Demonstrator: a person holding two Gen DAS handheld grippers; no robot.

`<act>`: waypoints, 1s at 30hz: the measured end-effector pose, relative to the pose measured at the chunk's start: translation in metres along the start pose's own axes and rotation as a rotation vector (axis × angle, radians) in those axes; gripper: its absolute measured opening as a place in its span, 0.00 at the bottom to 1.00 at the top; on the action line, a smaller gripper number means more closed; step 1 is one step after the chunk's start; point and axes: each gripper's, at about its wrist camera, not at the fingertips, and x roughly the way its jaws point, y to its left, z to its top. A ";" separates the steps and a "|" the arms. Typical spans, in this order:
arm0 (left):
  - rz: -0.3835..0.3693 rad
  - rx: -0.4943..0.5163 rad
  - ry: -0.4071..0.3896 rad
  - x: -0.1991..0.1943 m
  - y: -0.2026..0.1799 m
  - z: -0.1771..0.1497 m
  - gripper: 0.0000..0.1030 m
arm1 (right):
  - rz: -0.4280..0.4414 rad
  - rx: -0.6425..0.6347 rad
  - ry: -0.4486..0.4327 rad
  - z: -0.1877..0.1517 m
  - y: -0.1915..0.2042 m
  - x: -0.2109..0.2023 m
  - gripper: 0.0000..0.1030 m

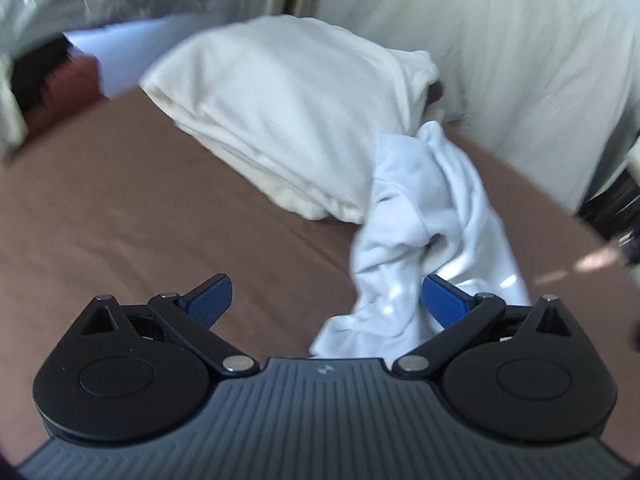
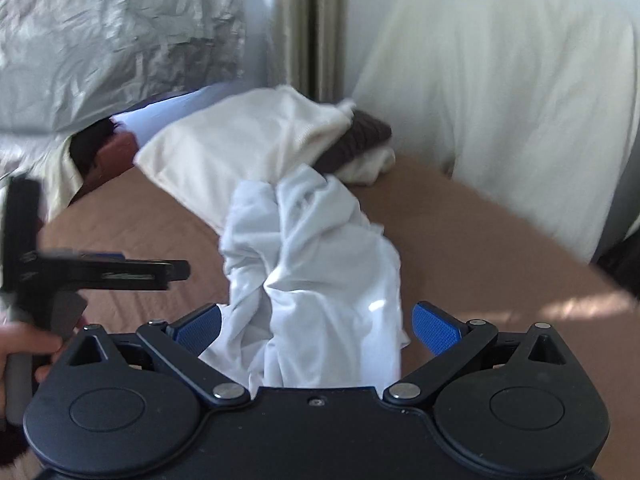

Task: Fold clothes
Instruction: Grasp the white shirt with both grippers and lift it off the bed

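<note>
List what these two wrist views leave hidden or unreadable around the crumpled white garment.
- White garment: its type and its near end; bunched up, and the right gripper body covers the end in the right wrist view.
- Dark knit item: mostly hidden under the cream folded cloth, right wrist view.
- Left gripper: whether its right finger touches the garment; motion blur, left wrist view.

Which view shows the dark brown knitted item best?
The right wrist view: the dark brown knitted item lies exposed between cream folded cloths, its ribbed texture visible. The left wrist view shows only a dark sliver behind the cream stack.
</note>
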 end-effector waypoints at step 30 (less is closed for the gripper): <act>-0.556 -0.193 0.267 0.139 0.009 -0.062 0.81 | 0.420 0.725 0.088 -0.120 -0.100 0.158 0.24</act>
